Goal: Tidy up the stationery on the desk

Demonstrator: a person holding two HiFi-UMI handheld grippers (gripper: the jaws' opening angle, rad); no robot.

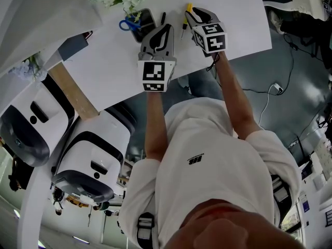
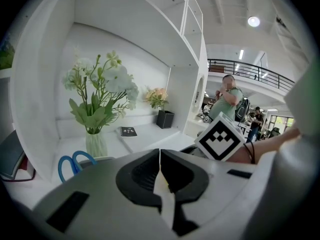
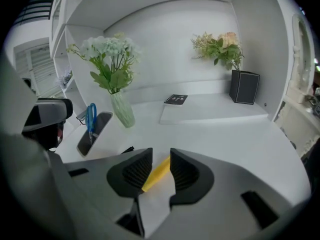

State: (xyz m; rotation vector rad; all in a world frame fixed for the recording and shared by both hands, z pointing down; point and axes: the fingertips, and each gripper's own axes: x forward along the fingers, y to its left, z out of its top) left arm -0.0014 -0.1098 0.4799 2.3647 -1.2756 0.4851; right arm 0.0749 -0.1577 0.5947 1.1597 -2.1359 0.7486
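A yellow pen (image 3: pixel 157 173) lies on the white desk (image 1: pixel 238 14); in the right gripper view it runs slantwise across the gap of my right gripper (image 3: pixel 161 166) and passes under the left jaw. Those jaws stand apart around it, and its yellow end (image 1: pixel 189 7) shows past the right gripper (image 1: pixel 193 13). A black pen (image 1: pixel 162 18) lies just left of it. My left gripper (image 1: pixel 165 29) hovers beside the black tray (image 1: pixel 145 18) holding blue scissors (image 1: pixel 128 24). The left gripper (image 2: pixel 160 156) is shut with nothing in it.
A glass vase (image 3: pixel 122 109) of white flowers stands behind the tray (image 3: pixel 100 124). A small black notebook (image 3: pixel 176 99) and a black planter (image 3: pixel 244 86) sit at the back of the desk alcove. Below the desk's near edge are white machines (image 1: pixel 91 154).
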